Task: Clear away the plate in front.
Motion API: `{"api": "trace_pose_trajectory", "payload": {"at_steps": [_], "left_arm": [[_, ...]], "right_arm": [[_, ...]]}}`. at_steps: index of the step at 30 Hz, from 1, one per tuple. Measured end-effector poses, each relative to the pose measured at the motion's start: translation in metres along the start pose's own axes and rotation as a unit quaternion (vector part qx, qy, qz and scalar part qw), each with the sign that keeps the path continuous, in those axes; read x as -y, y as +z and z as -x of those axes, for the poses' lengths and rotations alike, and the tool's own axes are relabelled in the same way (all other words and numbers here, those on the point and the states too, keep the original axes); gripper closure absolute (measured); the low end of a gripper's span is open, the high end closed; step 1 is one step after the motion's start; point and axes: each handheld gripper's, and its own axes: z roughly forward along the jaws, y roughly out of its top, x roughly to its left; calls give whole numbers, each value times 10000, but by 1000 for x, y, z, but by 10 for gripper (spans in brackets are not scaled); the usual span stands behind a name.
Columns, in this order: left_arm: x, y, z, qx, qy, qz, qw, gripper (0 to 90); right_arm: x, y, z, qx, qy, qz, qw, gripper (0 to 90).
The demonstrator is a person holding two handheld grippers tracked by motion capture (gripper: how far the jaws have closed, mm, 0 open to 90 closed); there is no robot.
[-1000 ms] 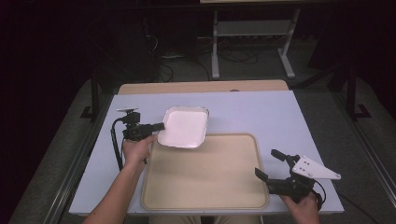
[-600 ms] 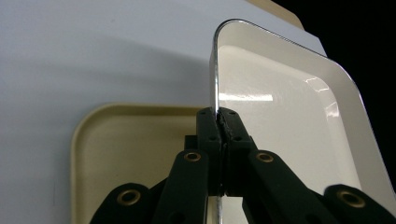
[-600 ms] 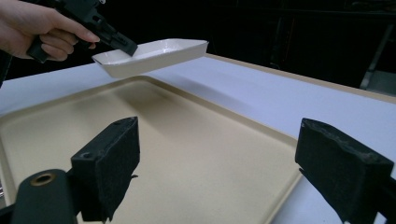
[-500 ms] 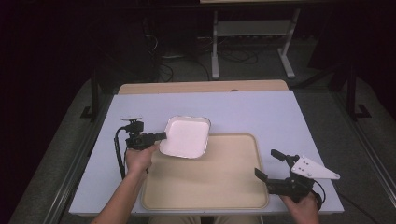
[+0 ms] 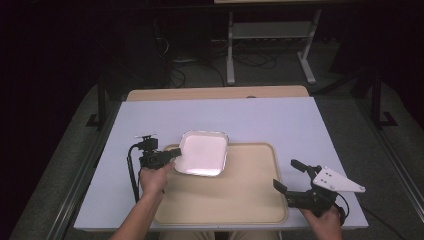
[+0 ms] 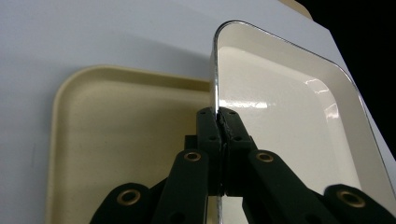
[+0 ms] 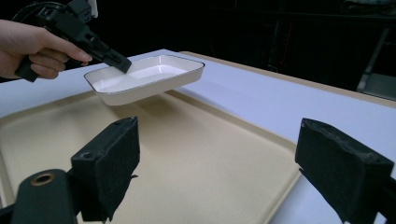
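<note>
The dish (image 5: 202,153) at the centre of the high view is glossy white with a thin dark line along its rim. Below it the tray (image 5: 235,200) is plain beige. The tabletop (image 5: 280,120) is pale lavender-grey with a tan strip along its upper edge. Both grippers are black, the left gripper (image 5: 172,154) and the right gripper (image 5: 287,176), whose top plate is light grey

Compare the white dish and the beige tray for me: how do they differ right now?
The white dish is glossy and small; the beige tray is matte and much larger. The dish hangs in the air above the tray's far corner, clamped at its rim by the left gripper; the tray lies flat on the table. Both are rounded rectangles, both empty.
</note>
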Motion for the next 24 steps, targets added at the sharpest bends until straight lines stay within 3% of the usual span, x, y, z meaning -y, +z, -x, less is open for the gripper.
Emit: {"api": "trace_pose_trajectory", "payload": {"at_steps": [6, 9, 24], "left_arm": [[15, 3, 8, -49, 37, -26, 10000, 888], [22, 4, 10, -89, -83, 1, 9999, 888], [55, 5, 26, -358, -49, 26, 9993, 887]], "right_arm": [[0, 1, -1, -13, -13, -10, 10000, 131], [0, 1, -1, -12, -10, 0, 10000, 131], [0, 4, -3, -46, -46, -39, 10000, 131]]}}
